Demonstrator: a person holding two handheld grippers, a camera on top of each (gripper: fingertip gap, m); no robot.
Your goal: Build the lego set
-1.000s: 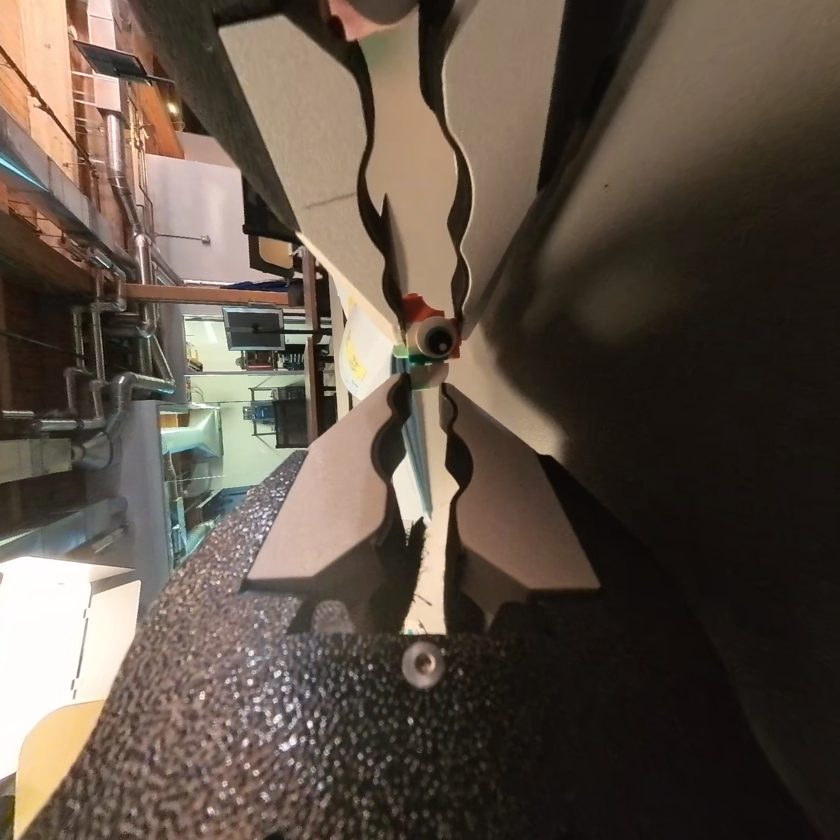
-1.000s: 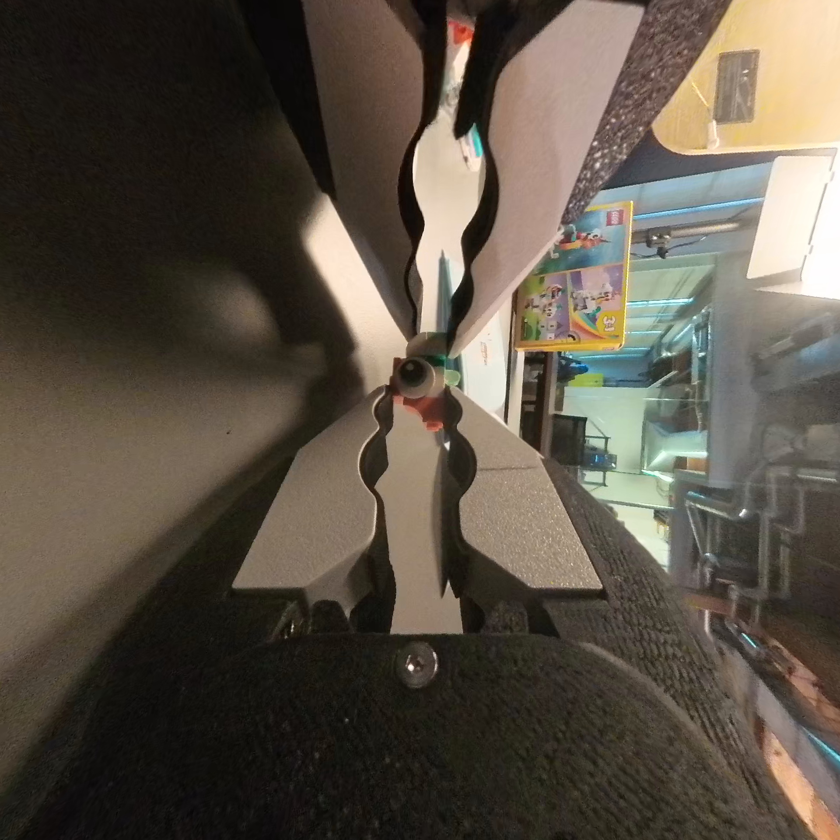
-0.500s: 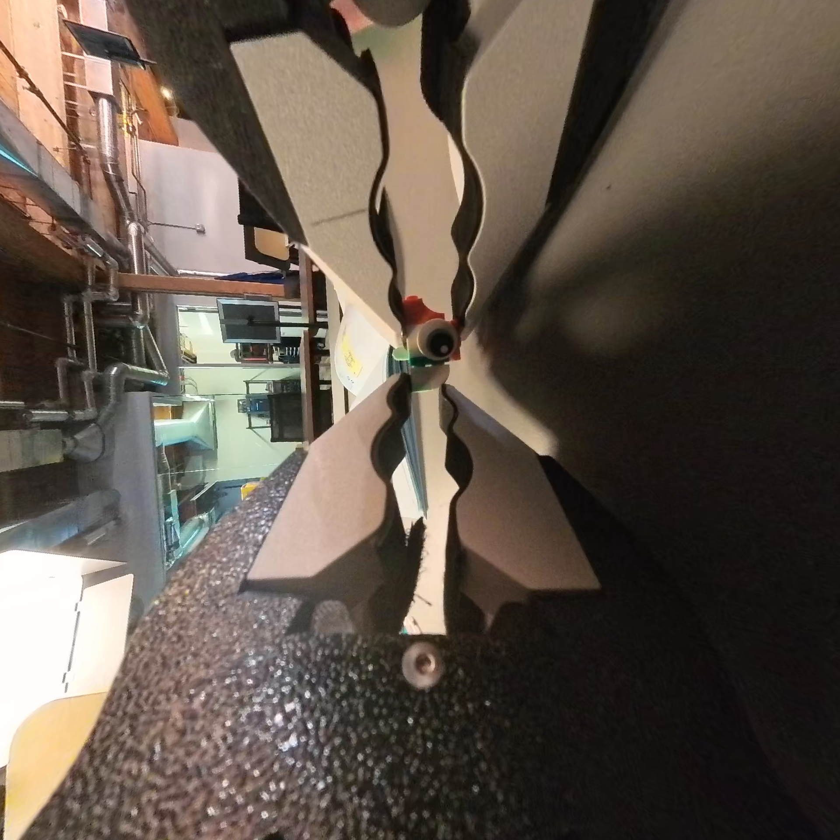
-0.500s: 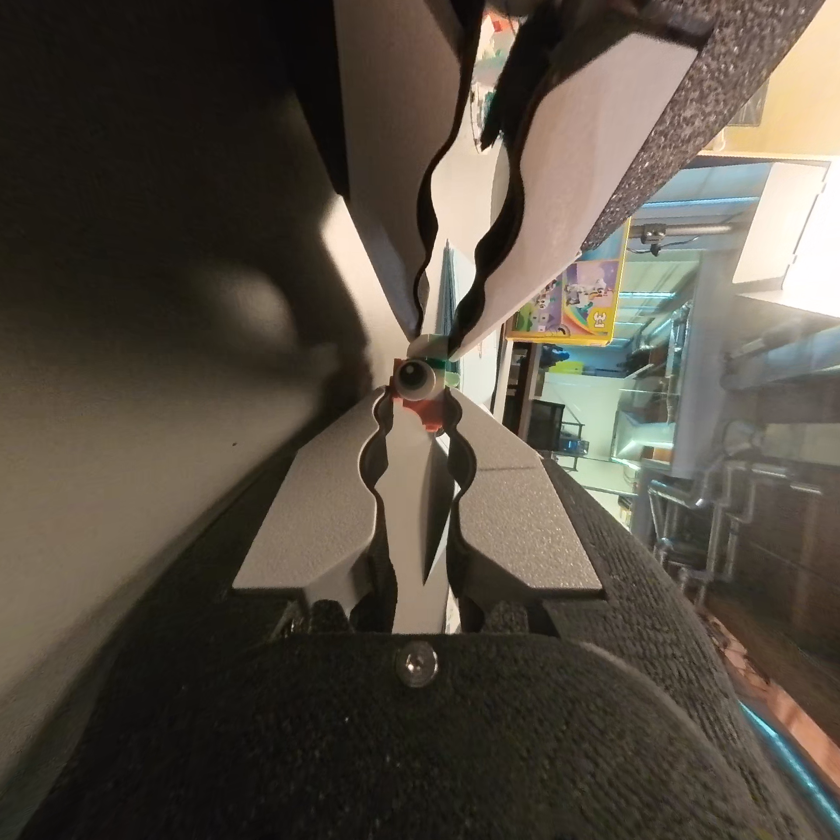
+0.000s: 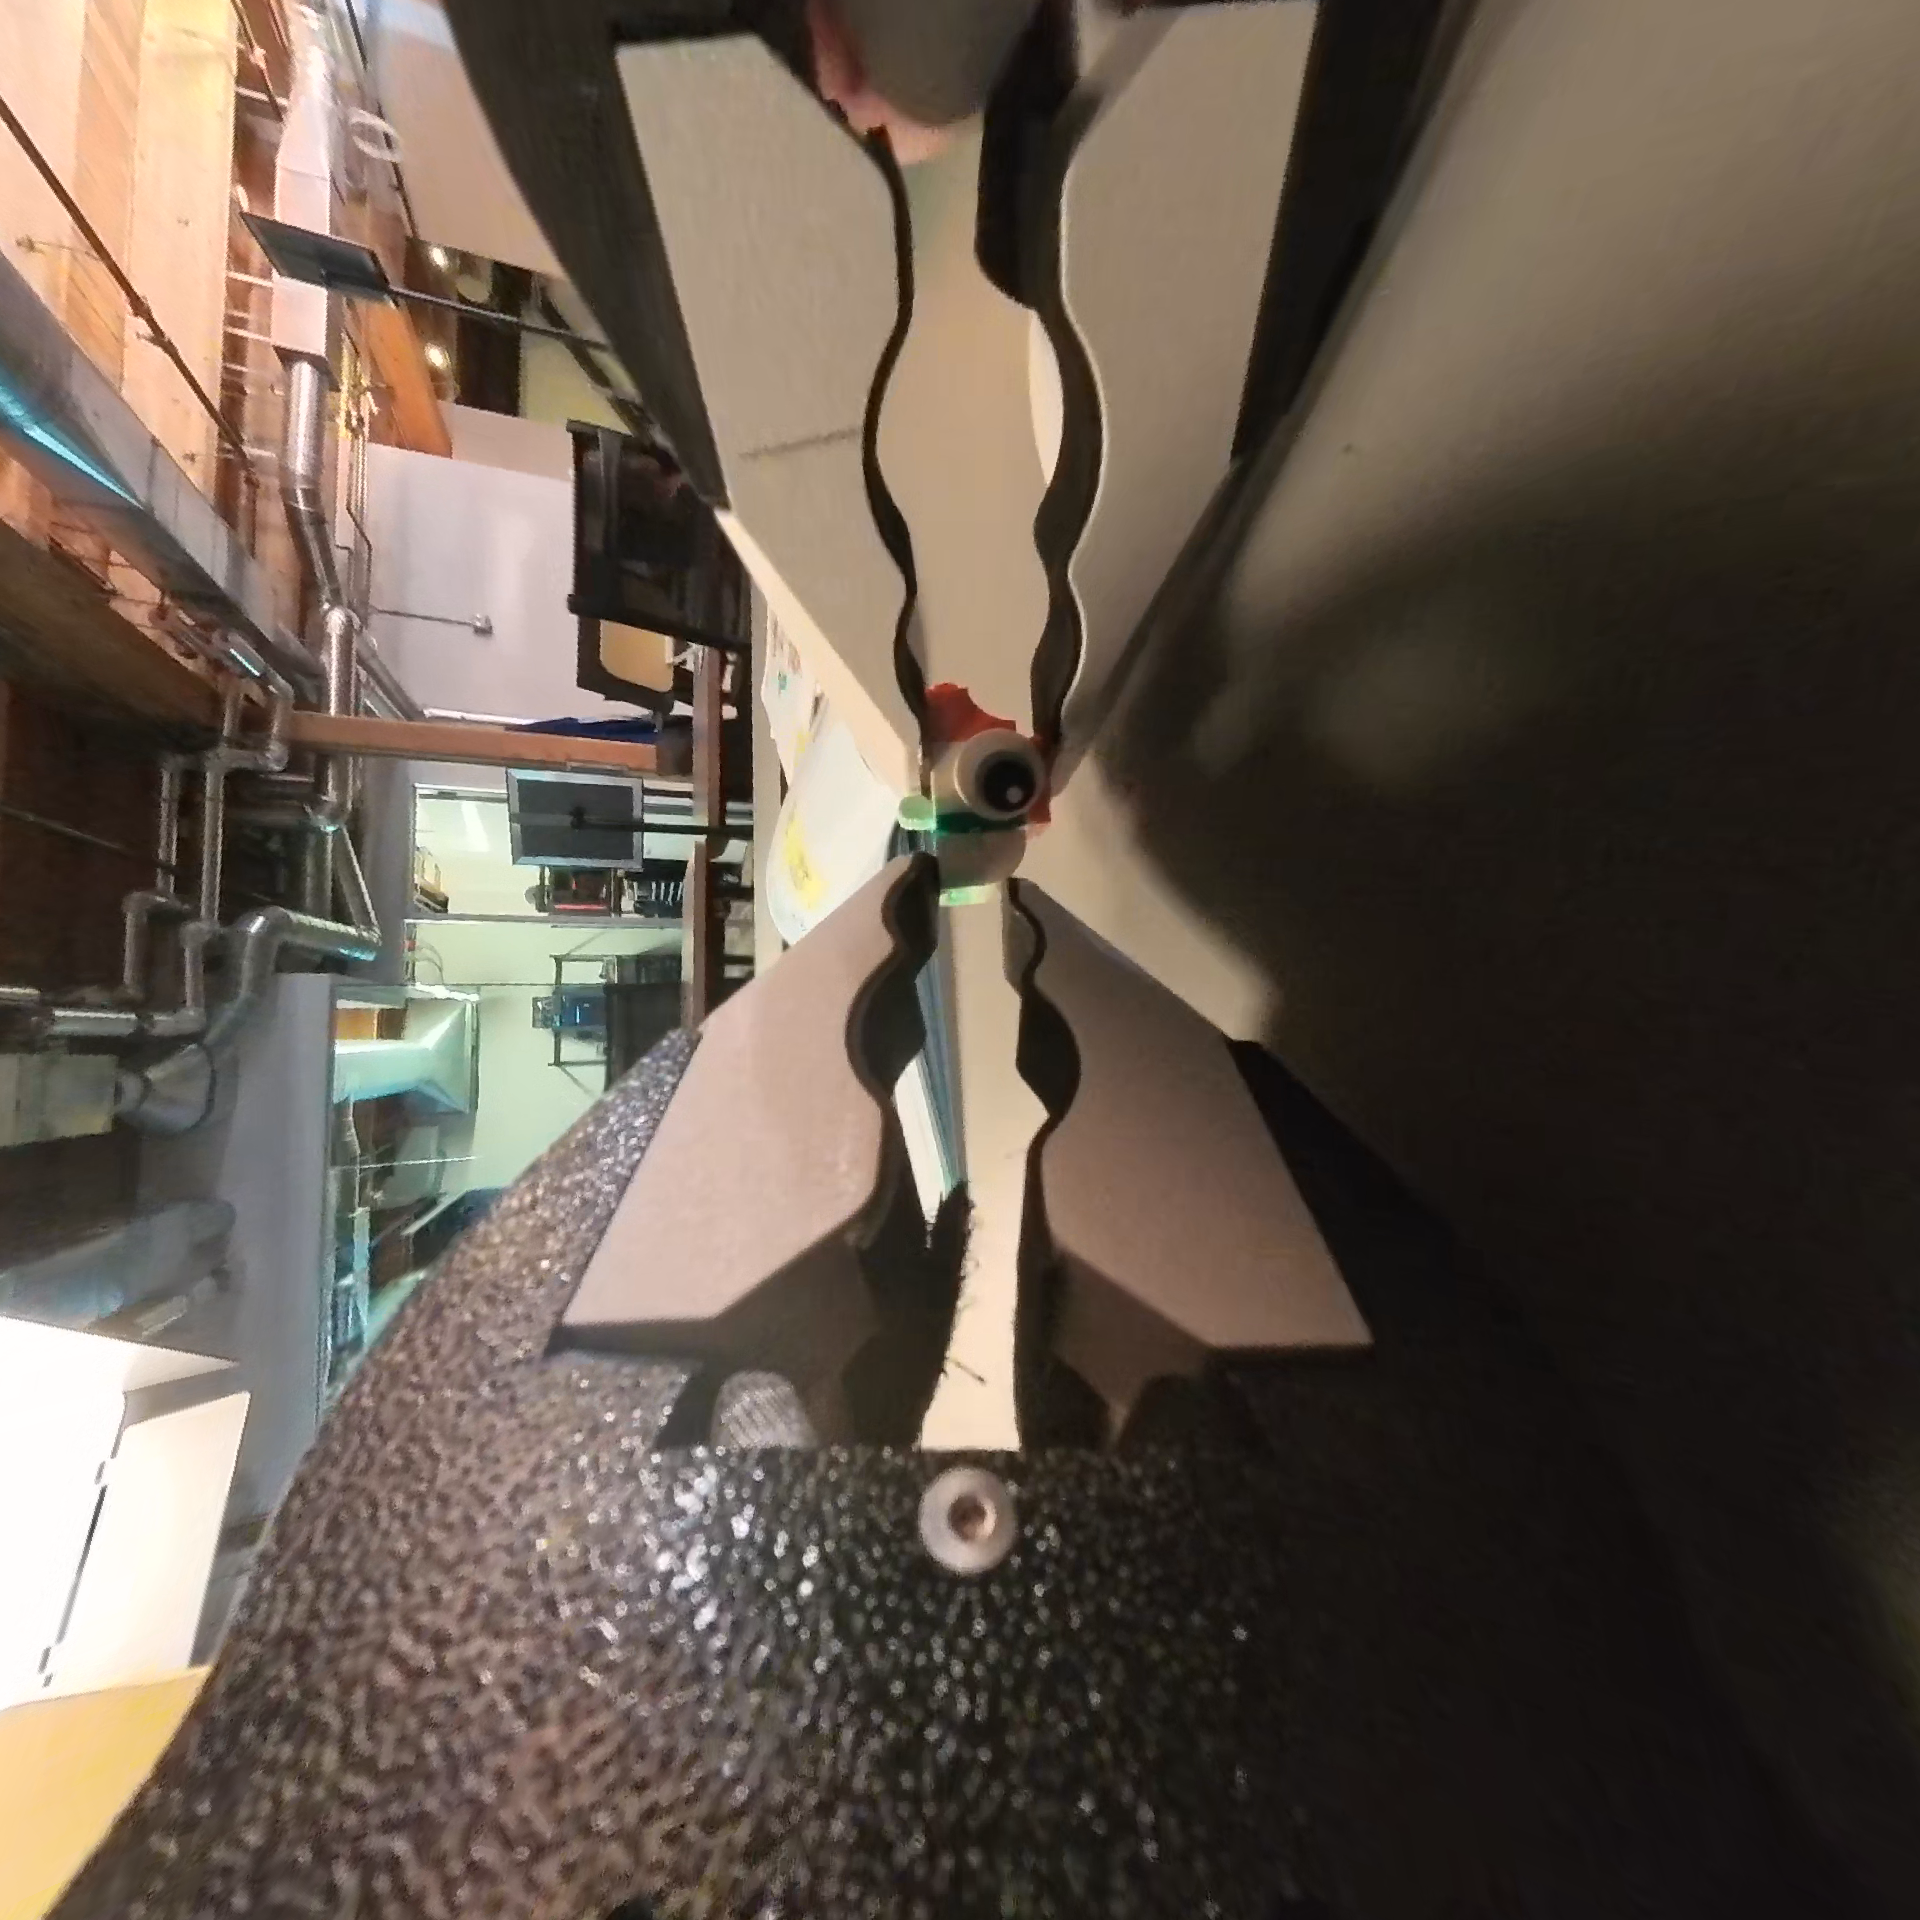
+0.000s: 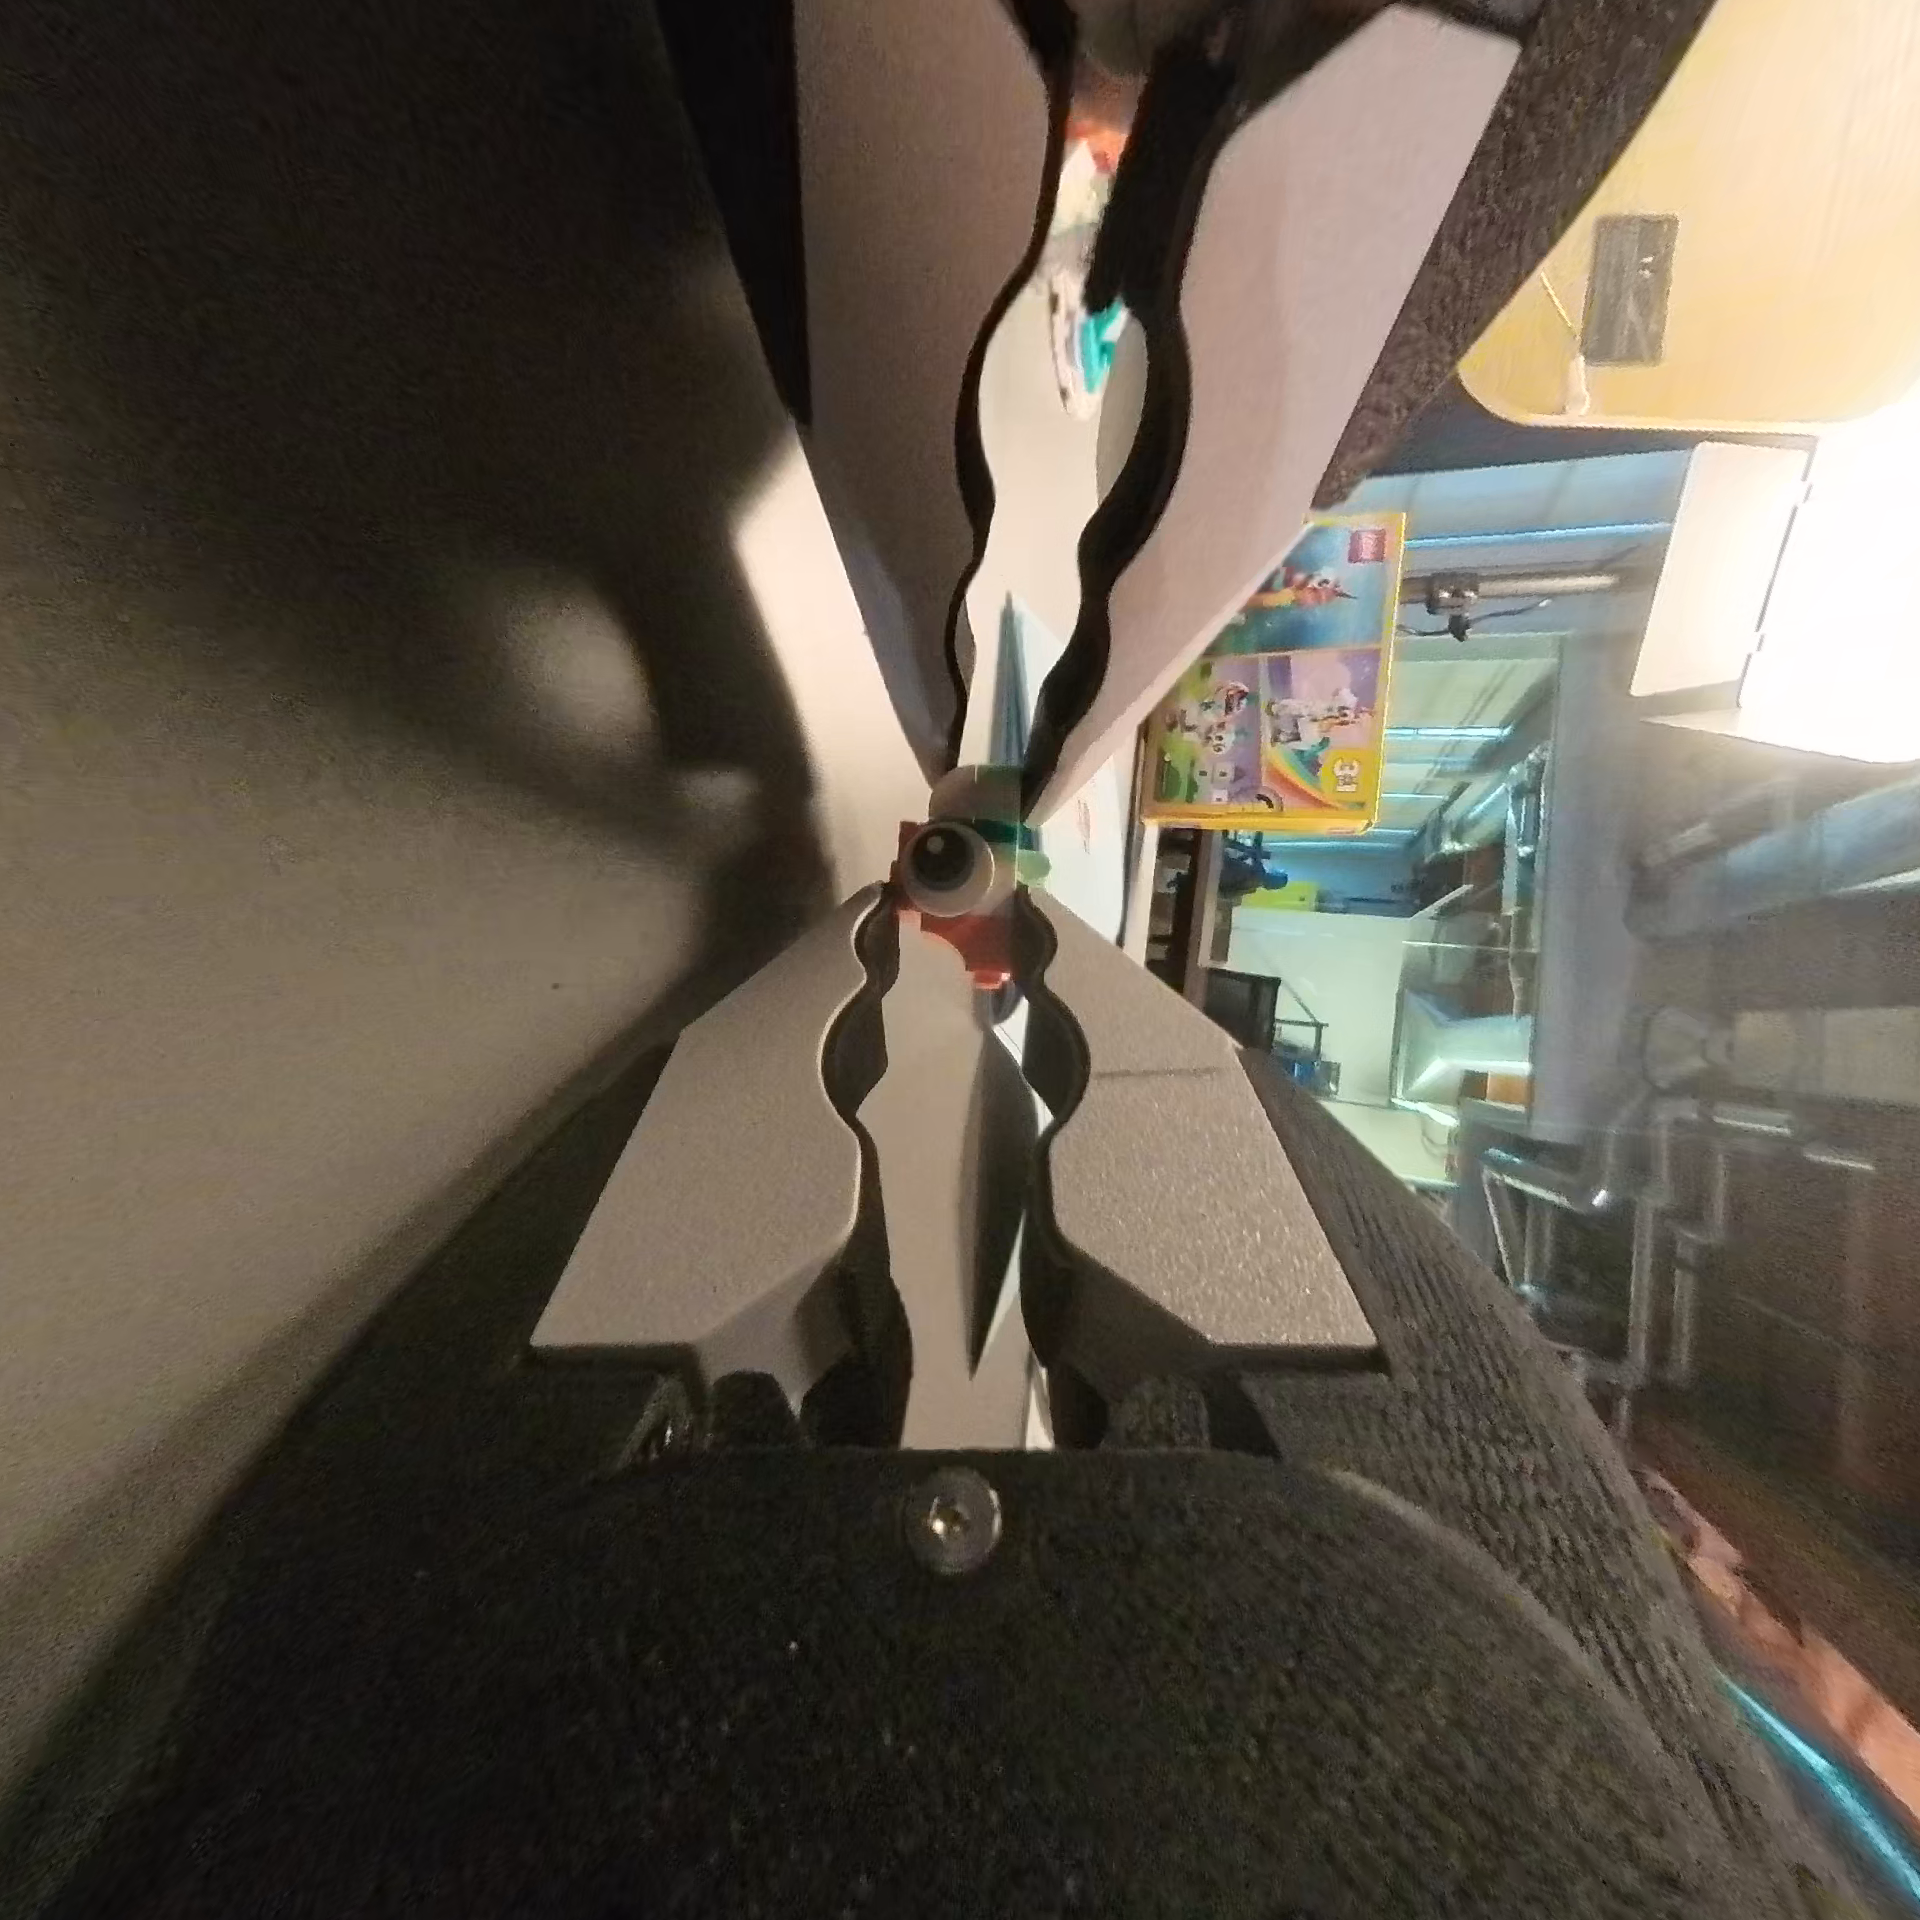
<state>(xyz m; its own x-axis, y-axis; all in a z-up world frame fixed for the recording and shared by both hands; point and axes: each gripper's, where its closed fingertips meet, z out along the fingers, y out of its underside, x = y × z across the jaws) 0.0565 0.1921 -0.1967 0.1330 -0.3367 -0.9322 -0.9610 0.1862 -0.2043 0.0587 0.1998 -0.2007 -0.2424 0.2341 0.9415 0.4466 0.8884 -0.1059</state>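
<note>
A small lego assembly hangs in the air between my two grippers, which meet tip to tip. My left gripper is shut on its white round piece, which carries a green piece. My right gripper is shut on the red brick with a round eye. The right gripper comes in from the top of the left wrist view. The left gripper comes in from the top of the right wrist view. Both views are rolled sideways.
The grey table fills one side of each view. A yellow lego box stands at the table's far end. Loose pieces lie beyond the left gripper. White instruction sheets lie on the table. Shelves and pipes fill the room behind. The grippers are tip to tip, or close to it.
Both grippers stay clamped tip to tip on the assembly. They have swung slightly together, so the background has shifted in both views.
</note>
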